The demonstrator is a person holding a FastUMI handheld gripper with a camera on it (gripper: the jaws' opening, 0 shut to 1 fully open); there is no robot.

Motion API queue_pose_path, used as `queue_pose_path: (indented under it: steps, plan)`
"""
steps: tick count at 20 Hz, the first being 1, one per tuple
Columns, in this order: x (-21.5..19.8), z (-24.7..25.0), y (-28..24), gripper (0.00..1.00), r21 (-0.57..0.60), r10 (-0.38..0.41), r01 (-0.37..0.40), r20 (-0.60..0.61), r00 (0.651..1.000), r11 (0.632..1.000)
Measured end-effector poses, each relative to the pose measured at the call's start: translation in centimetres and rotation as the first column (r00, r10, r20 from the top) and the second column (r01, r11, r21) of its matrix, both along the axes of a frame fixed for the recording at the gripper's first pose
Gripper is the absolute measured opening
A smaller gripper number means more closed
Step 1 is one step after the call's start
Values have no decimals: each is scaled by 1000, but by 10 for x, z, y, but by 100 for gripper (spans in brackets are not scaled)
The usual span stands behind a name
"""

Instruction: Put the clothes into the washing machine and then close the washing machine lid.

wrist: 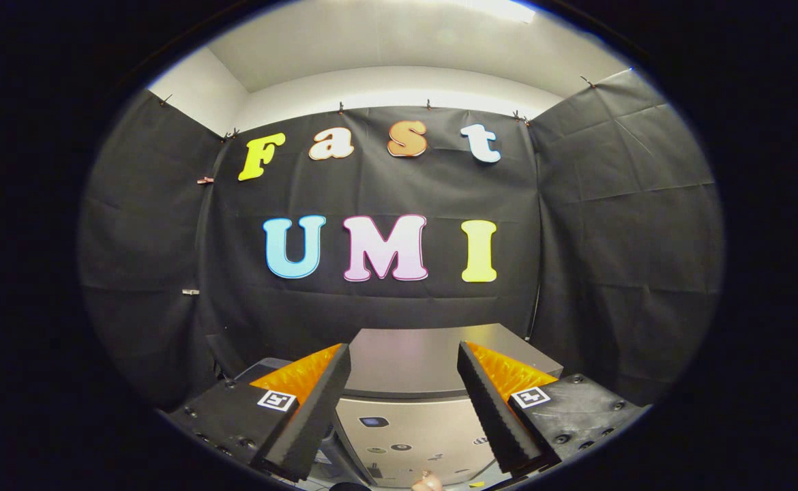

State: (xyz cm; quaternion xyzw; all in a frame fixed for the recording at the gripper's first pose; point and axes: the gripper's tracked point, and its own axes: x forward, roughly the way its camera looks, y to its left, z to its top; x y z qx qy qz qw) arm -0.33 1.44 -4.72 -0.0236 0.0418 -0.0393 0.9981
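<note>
Gripper view: gripper (404, 354) held level, fingers spread wide apart, nothing between them. Washing machine (406, 402) seen just beyond and below the fingers, lid (406, 365) down flat on top, front panel facing the camera. Stood against the black cloth wall (610, 239). Clothes not made out.

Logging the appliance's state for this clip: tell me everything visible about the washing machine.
The boxy, silver-grey, metallic-looking washing machine stands upright just ahead of the black cloth wall, seen between and beyond the claw fingers, which are spread open with nothing between them. Its flat top lid lies closed and bare. The paler front face below carries a small dark panel and a few small round marks, too small to identify. Nothing touches the machine.
</note>
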Motion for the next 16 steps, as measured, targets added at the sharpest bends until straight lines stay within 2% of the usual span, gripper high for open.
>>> queue_pose_path:
  steps: [7,16]
  plan:
    - [3,-3,-10,99,16,-13,14,-18,1000,1000]
    - [9,-4,0,99,12,19,-19,-29,999,1000]
